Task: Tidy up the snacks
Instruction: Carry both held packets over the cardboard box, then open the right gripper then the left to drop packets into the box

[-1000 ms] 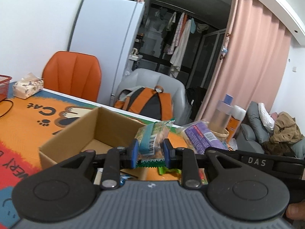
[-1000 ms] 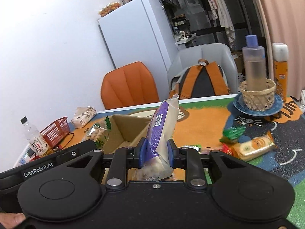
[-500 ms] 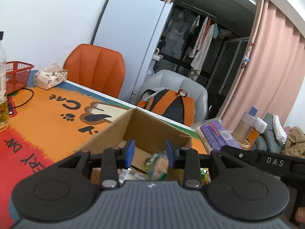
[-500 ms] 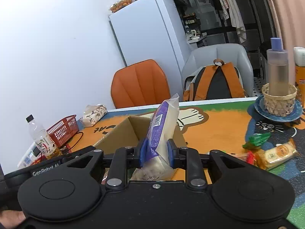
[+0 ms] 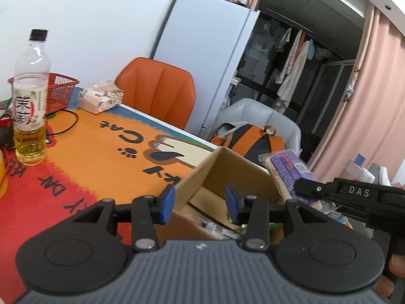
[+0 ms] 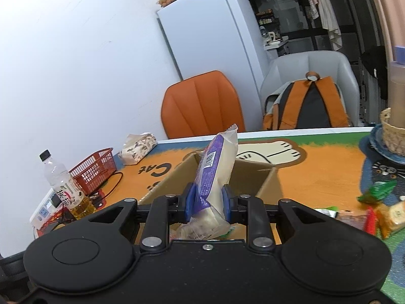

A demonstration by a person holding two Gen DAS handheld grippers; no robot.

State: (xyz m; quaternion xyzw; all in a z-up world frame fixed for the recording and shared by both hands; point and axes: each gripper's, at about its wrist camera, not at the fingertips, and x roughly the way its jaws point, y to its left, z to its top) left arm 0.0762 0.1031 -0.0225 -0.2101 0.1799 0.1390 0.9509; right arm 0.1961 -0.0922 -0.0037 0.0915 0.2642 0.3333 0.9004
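Gone from the left gripper (image 5: 200, 204) is the green snack packet it pinched a second ago: its blue-padded fingers (image 5: 167, 200) now stand spread and empty just above the near edge of the cardboard box (image 5: 225, 174), and wrappers show on the box floor below them, so the packet has very likely been dropped inside. That reads as one snack sorted and the left side free for the next pick. The right gripper (image 6: 208, 202) has meanwhile drifted closer over the box and still pinches the purple-and-white snack packet (image 6: 217, 167) upright, its crimped top pointing up and its lower end hanging over the open box; the left wrist view shows the same packet at the box's right wall. The box sits on the cat-print mat toward the middle of the table (image 6: 316, 174). More loose snacks lie near the right edge of the table, among them a green wrapper (image 6: 377, 190) and an orange-yellow packet (image 6: 395, 214), so the job looks partly done. The likely next step is to let the purple packet go into the box; held tall as it is, it may lean on the wall instead of lying flat. A tea bottle (image 5: 30, 101), a red basket (image 5: 60, 91) and a tissue pack (image 5: 100, 97) stand by the far left corner, well apart from the work.
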